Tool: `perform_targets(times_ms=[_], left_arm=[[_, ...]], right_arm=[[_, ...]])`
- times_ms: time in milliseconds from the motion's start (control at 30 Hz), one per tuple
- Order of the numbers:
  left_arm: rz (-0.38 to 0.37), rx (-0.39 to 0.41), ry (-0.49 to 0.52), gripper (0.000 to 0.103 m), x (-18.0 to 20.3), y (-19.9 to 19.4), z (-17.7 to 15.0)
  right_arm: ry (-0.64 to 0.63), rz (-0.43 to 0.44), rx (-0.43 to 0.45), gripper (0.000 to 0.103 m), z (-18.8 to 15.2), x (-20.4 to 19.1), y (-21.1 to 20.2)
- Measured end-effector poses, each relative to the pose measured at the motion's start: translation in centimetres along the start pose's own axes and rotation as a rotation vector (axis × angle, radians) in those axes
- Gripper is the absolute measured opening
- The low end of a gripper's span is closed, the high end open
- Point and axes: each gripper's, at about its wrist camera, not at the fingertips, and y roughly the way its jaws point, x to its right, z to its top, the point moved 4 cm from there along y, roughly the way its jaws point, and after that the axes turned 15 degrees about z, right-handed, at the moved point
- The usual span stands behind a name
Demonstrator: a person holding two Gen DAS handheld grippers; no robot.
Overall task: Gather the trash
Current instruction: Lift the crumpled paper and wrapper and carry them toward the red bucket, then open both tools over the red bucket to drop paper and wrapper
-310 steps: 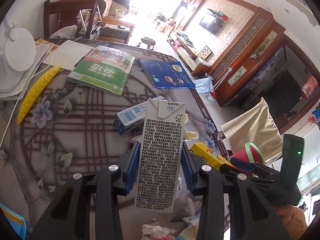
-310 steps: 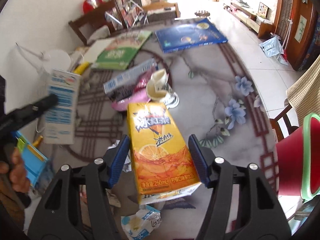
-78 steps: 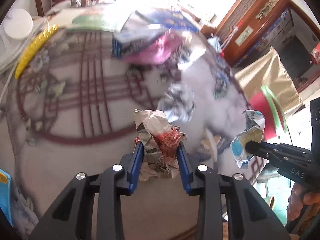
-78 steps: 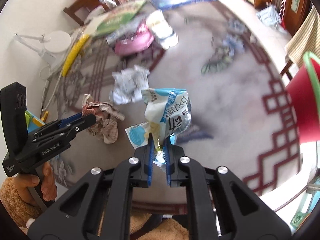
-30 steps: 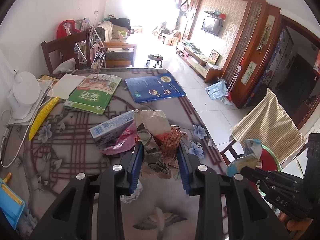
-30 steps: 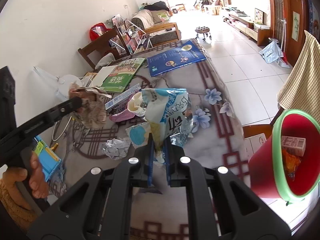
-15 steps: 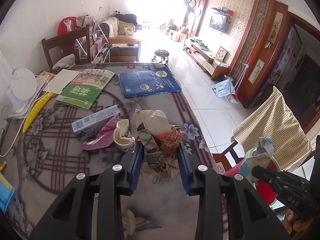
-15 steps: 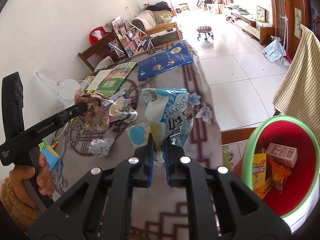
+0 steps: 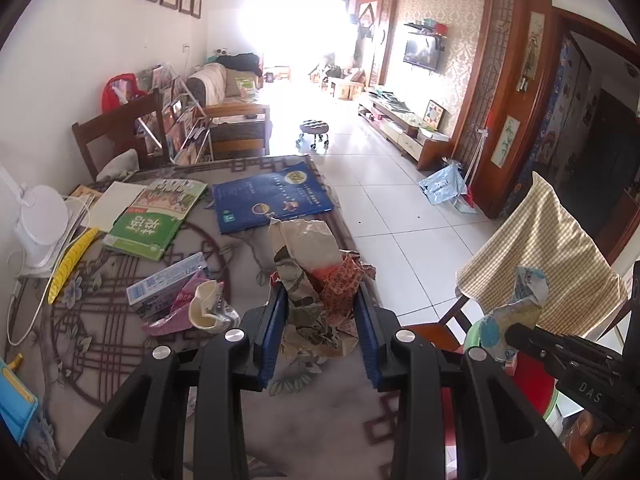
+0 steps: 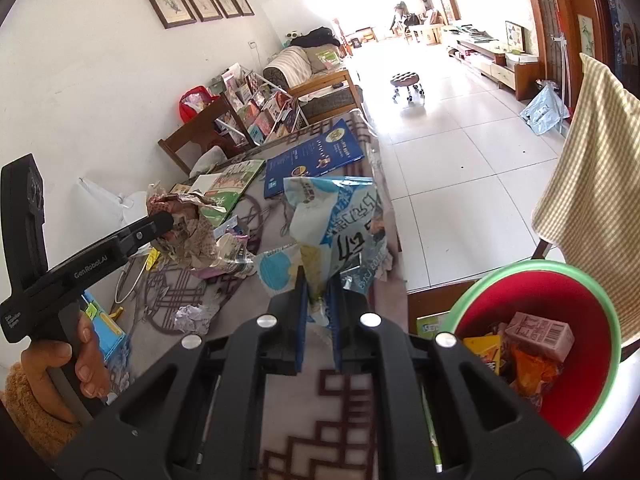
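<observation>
The left gripper point(image 9: 320, 312) pinches a crumpled wad of brown, red-printed paper point(image 9: 316, 280) between its 2 blue-padded fingers point(image 9: 272, 332); both pads press on the wad's sides, and most of the paper bulges up and forward beyond the fingertips, with a little hanging below them. In the right wrist view the same wad point(image 10: 184, 224) shows at the tip of that gripper point(image 10: 164, 220), raised above the patterned grey tablecloth point(image 10: 280, 412), and a hand in a fuzzy orange sleeve point(image 10: 76, 356) grasps the handle.

The right gripper point(image 10: 319, 312) has its fingers pressed nearly together on the thin bottom edge of a crinkled blue-and-white snack bag point(image 10: 336, 224). The bag stands upright above the fingertips, fanning out wider than the fingers on both sides. It sits just left of the red plastic bin with a green rim point(image 10: 600, 312), not over its mouth as far as this view shows. In the left wrist view the bag point(image 9: 516, 308) shows at the right gripper's tip point(image 9: 508, 332), in front of a chair draped with yellow checked cloth point(image 9: 540, 256).

The bin already contains a pink drink carton point(image 10: 540, 332), a yellow carton point(image 10: 484, 348) and an orange wrapper point(image 10: 532, 368).

On the table lie a blue-and-white carton point(image 9: 164, 280), a pink wrapper point(image 9: 176, 312), a squashed paper cup point(image 9: 208, 312) and a small crumpled white paper ball point(image 10: 192, 316).
</observation>
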Motion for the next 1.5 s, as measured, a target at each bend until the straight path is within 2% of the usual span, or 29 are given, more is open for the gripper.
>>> perform_targets(times_ms=[233,567,733,933,1167,1267,1300,1333,1367,1400,1500], left_arm=[[-0.045,0.001,0.032,0.032,3.5,-0.5,0.2],[-0.194,-0.031,0.115,0.032,10.6,-0.3,-0.2],[-0.284,-0.071,0.172,0.032,14.5,-0.2,-1.5],[-0.39,-0.15,0.23,0.032,18.5,0.4,-3.7],[-0.458,-0.176,0.316,0.033,22.3,-0.3,-5.3],[-0.484,-0.173,0.334,0.04,23.3,-0.7,-5.4],[-0.487,-0.17,0.335,0.052,23.4,-0.7,-5.4],[-0.491,-0.164,0.336,0.059,23.5,-0.9,-5.4],[-0.495,-0.155,0.332,0.067,23.5,-1.1,-5.3],[-0.496,-0.146,0.328,0.068,23.4,-1.2,-5.2],[-0.489,-0.138,0.321,0.068,22.5,-1.2,-4.9]], right_arm=[[0.031,-0.039,0.017,0.011,0.3,2.8,-1.8],[0.111,-0.167,0.06,0.011,-0.7,8.4,-6.7],[0.162,-0.242,0.077,0.011,-1.8,11.3,-9.5],[0.222,-0.289,0.091,0.011,-3.7,13.3,-11.8],[0.283,-0.32,0.099,0.015,-5.8,14.8,-13.8],[0.294,-0.331,0.105,0.016,-6.0,15.1,-14.1],[0.3,-0.334,0.106,0.022,-6.1,15.2,-14.3],[0.307,-0.336,0.106,0.038,-6.2,15.2,-14.3],[0.317,-0.34,0.109,0.048,-6.3,15.3,-14.4],[0.329,-0.341,0.118,0.059,-6.4,15.4,-14.6],[0.345,-0.332,0.135,0.059,-6.4,15.5,-14.9]])
